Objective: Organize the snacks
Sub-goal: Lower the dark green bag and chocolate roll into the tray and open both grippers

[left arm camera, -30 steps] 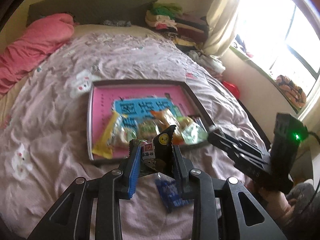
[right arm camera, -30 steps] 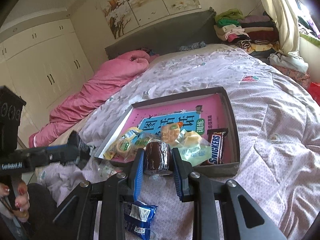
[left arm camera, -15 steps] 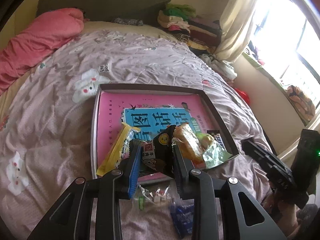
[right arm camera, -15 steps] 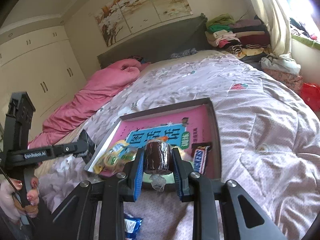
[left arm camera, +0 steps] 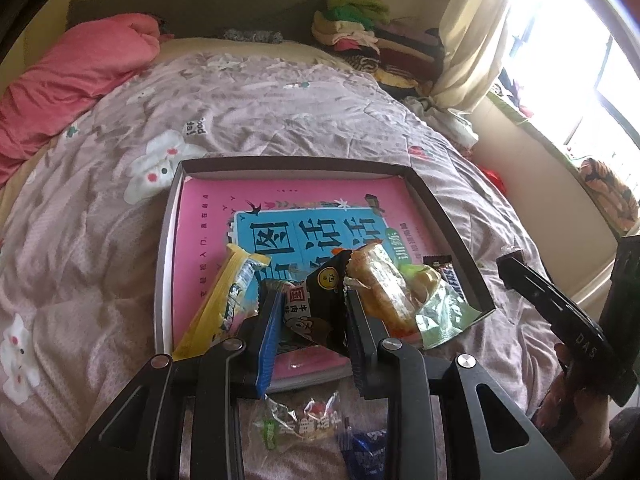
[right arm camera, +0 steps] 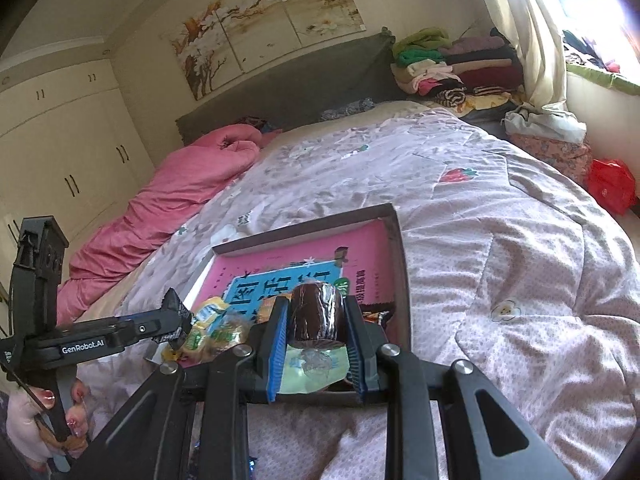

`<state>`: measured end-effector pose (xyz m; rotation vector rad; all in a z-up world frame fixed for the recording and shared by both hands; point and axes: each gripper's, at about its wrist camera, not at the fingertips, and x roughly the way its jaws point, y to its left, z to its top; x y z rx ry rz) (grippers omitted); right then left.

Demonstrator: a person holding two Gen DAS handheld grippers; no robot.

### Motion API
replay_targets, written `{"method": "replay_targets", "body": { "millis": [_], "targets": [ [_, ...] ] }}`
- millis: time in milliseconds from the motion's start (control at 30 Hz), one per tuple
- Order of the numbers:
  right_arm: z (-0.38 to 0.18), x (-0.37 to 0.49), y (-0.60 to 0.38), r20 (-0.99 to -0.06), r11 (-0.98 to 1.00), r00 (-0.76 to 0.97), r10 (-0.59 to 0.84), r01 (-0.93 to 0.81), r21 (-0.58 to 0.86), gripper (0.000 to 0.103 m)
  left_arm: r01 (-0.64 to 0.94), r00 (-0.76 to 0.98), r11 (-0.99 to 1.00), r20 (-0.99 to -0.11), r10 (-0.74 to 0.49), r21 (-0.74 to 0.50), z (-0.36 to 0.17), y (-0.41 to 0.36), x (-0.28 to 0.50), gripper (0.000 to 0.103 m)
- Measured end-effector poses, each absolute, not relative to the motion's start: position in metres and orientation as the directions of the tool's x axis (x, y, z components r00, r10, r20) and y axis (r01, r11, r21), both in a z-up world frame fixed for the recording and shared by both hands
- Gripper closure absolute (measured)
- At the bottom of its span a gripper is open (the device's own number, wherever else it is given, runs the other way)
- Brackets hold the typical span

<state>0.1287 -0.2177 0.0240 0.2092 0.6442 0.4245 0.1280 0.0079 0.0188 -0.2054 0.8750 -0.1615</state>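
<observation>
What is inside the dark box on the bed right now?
Inside the box lies a pink book with snack packets on it: a yellow packet, a Snickers bar. The book's near part is covered.

Daylight is entering through the large bright window (left arm camera: 592, 80) at the right of the left wrist view, where the panes are blowing out to pure white and glare is washing over the cream fabric curtain (left arm camera: 476, 40). In the right wrist view the same glare is bleaching the upper right corner. The lilac patterned bedspread (right arm camera: 500, 240) is lying evenly lit, with soft shadows in its folds. Fisheye distortion is bending the dark grey headboard (left arm camera: 192, 4) and darkening every corner. The black gripper frames in the foreground are looking slightly soft.
</observation>
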Motion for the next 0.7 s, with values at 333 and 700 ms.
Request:
{"method": "replay_targets", "body": {
  "millis": [333,700],
  "targets": [
    [0.011,0.142,-0.216,-0.593,0.918,0.701,0.395,-0.28,0.281,0.076,0.053,0.624,0.973,-0.753,-0.207,-0.223,0.009,0.003,0.136,0.072],
    [-0.012,0.154,-0.213,-0.672,0.927,0.639,0.375,-0.253,0.277,0.076,0.05,0.626,0.978,-0.757,-0.188,-0.202,0.008,-0.002,0.141,0.07]
  ]
}}
